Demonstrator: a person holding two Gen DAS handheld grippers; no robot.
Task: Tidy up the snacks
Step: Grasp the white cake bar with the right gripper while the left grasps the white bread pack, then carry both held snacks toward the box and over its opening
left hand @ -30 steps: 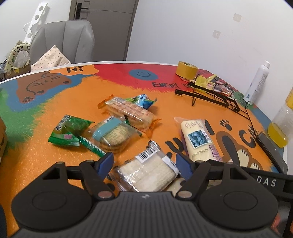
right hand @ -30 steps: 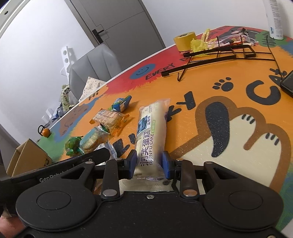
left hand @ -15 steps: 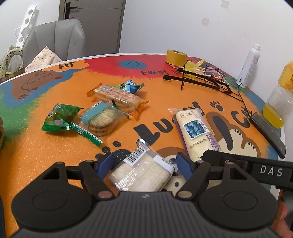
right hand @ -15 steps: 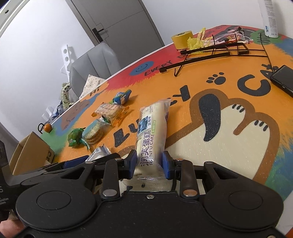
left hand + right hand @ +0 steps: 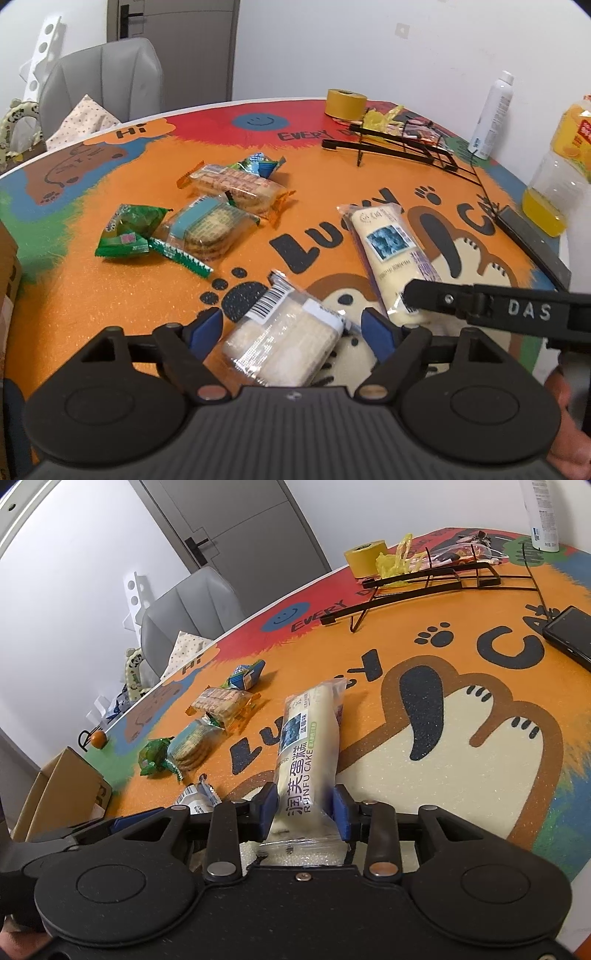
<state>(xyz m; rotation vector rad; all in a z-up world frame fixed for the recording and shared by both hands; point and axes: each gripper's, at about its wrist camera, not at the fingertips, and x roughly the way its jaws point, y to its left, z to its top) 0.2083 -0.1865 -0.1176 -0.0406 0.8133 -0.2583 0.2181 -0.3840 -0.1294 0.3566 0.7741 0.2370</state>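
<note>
Left wrist view: the left tongs (image 5: 291, 328) stand wide and are opening, with the clear wafer pack (image 5: 284, 341) lying on the tabletop (image 5: 74, 288) between the blue pads (image 5: 205, 326), which show a gap on each side and do not press it. It looks set down here, beside the long cake pack (image 5: 391, 254) to its right, as if the snacks are being lined up near the front.

In the right wrist view the right tongs (image 5: 306, 810) straddle the near end of that cake pack (image 5: 308, 749) and are opening too; whether the pads yet clear the wrapper I cannot tell. Farther left lie the other snacks (image 5: 199, 221), well apart.

The near ends of both packs are hidden under the tong bodies. The wire rack (image 5: 402, 146) far right is partly cut off, and its contents are too small to name.
</note>
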